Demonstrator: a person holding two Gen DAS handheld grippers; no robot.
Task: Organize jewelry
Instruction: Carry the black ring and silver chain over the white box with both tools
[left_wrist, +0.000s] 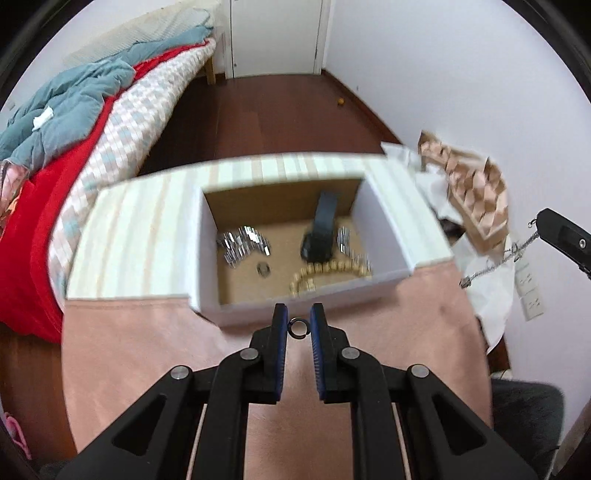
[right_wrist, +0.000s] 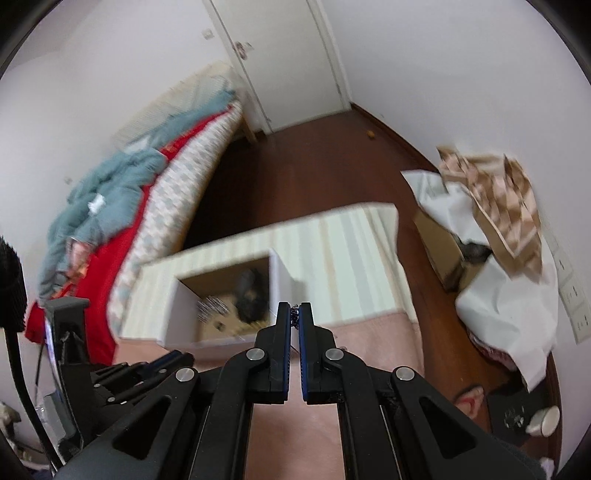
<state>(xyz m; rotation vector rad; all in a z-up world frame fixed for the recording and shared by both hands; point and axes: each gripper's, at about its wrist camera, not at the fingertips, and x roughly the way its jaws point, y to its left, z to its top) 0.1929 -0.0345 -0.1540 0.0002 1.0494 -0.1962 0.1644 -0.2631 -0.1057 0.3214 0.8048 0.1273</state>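
Note:
My left gripper (left_wrist: 298, 320) is shut on a small dark ring (left_wrist: 291, 328), pinched between its blue pads just in front of the open white box (left_wrist: 384, 221). Inside the box lie a silver link bracelet (left_wrist: 242, 243), a black watch (left_wrist: 319, 236), a pale beaded bracelet (left_wrist: 325, 271) and a small ring (left_wrist: 263, 268). My right gripper (right_wrist: 294, 312) is shut on a silver chain (right_wrist: 295, 318). In the left wrist view that chain (left_wrist: 491, 267) dangles from the right gripper (left_wrist: 537, 225) at the right edge. The box (right_wrist: 184, 306) shows blurred in the right wrist view.
The box stands on a table under a pink cloth (left_wrist: 147, 350), with striped flaps (left_wrist: 140, 236) spread out. A bed with red and teal bedding (left_wrist: 74, 110) runs along the left. A cardboard box with white paper (right_wrist: 491, 258) sits on the dark wooden floor (left_wrist: 280, 118) to the right.

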